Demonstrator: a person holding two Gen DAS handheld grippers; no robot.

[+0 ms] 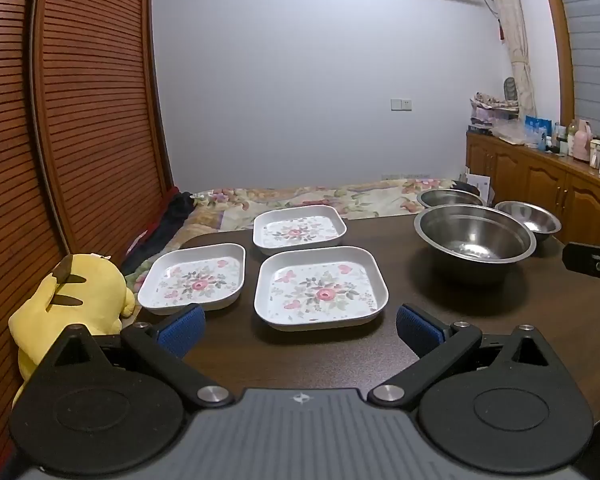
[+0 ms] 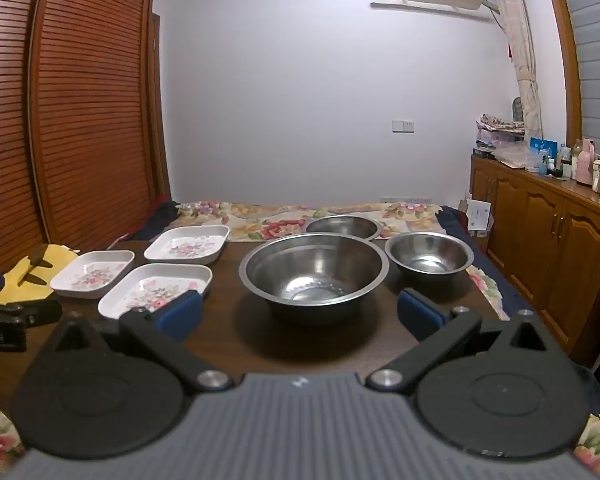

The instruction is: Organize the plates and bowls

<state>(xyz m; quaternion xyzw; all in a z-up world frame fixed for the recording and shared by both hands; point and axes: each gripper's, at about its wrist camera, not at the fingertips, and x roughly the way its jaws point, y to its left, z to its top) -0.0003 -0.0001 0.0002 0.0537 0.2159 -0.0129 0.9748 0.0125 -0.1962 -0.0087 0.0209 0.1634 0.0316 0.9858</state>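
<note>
A dark wooden table (image 1: 440, 320) holds three square white plates with pink flower prints on its left half and three steel bowls on its right half. The nearest plate (image 1: 321, 287) sits just ahead of the left gripper (image 1: 300, 326), whose blue-padded fingers (image 1: 182, 328) are spread wide with nothing between them. A second plate (image 1: 194, 278) lies to its left and a third plate (image 1: 299, 227) behind it, all three close together but apart. The right gripper (image 2: 300, 314) hovers in front of the large bowl (image 2: 314, 270), its fingers also wide apart and holding nothing. A smaller bowl (image 2: 429, 255) stands to the right of the large one, and another bowl (image 2: 342, 227) behind it at the table's far edge. A yellow plush toy (image 1: 74, 308) sits off the table's left edge, and a bed with a flowered cover (image 1: 308, 198) lies beyond
</note>
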